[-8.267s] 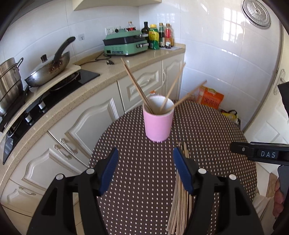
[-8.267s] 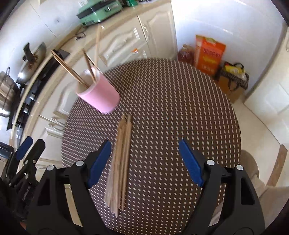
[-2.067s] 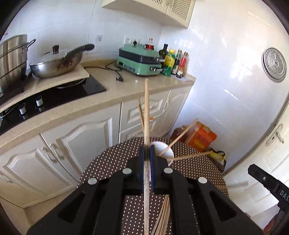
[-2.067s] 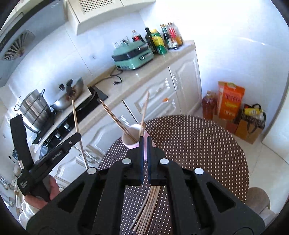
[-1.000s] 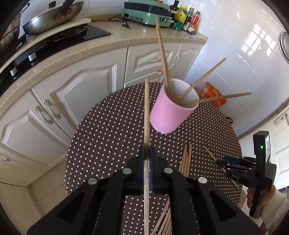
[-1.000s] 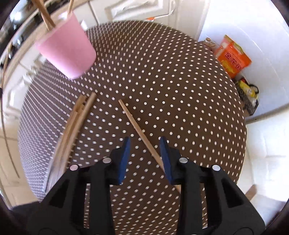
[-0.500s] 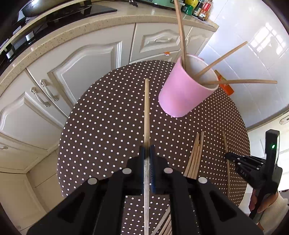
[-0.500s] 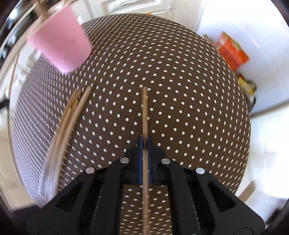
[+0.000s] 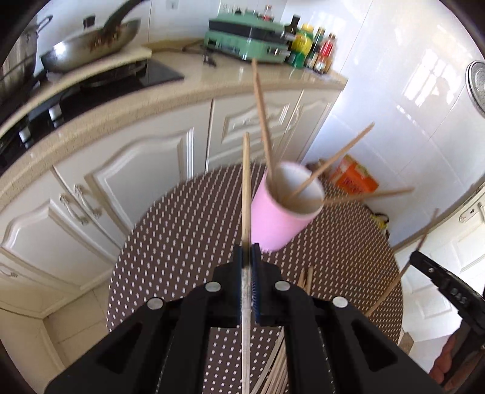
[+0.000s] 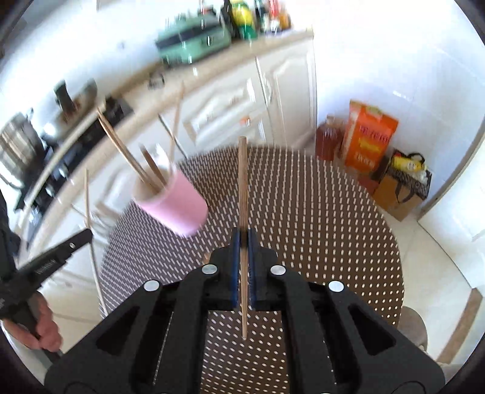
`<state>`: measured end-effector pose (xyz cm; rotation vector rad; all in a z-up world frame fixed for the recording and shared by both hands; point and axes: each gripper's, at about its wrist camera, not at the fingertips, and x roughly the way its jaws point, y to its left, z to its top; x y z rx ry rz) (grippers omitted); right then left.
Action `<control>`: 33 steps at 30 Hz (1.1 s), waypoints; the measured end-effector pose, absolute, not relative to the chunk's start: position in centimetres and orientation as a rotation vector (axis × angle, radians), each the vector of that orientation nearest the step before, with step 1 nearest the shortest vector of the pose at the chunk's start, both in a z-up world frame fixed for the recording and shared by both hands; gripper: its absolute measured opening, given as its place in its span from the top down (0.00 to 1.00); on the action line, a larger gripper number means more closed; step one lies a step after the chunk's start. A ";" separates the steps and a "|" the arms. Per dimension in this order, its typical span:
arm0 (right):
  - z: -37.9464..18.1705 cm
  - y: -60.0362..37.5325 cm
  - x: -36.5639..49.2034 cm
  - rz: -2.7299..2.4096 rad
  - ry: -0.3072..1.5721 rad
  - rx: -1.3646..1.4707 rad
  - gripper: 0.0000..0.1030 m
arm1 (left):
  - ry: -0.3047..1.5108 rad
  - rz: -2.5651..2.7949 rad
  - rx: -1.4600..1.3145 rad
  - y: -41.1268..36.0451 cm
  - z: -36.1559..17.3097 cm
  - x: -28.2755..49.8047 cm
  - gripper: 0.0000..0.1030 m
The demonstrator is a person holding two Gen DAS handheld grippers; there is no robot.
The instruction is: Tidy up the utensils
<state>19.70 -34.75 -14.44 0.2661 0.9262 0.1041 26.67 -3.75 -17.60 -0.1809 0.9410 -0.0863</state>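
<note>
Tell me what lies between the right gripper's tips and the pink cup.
Only bare dotted tablecloth between the right gripper and the pink cup, seen in the right wrist view.

Right wrist view motion-blurred: pink cup (image 10: pixel 175 209), green appliance (image 10: pixel 194 45) and bottles (image 10: pixel 257 15) smeared, labels unreadable. Count of chopsticks in cup (image 10: pixel 145 169) uncertain. Left wrist view: loose chopsticks (image 9: pixel 272 363) on dotted table (image 9: pixel 182 242) mostly hidden behind left gripper (image 9: pixel 249 266) body and cut by bottom edge. Pot (image 9: pixel 18 60) cut by left edge. Lower end of left gripper's chopstick (image 9: pixel 246 197) runs off frame.
</note>
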 end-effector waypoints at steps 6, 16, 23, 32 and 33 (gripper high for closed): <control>-8.7 -34.4 18.9 0.120 0.770 0.317 0.95 | 0.825 -0.107 -0.191 -3.8 -13.1 27.4 0.94; -1.2 -32.7 20.2 0.191 0.562 0.327 0.95 | 0.566 -0.119 -0.233 -4.6 -4.6 29.3 0.94; -1.0 -29.9 23.6 0.199 0.532 0.308 0.95 | 0.457 -0.096 -0.228 -5.8 -3.3 32.1 0.94; -4.2 -27.3 27.5 0.225 0.581 0.280 0.95 | 0.394 -0.120 -0.192 -7.4 -5.9 35.8 0.94; -4.7 -27.1 27.8 0.225 0.585 0.273 0.95 | 0.389 -0.123 -0.192 -7.5 -6.5 36.1 0.94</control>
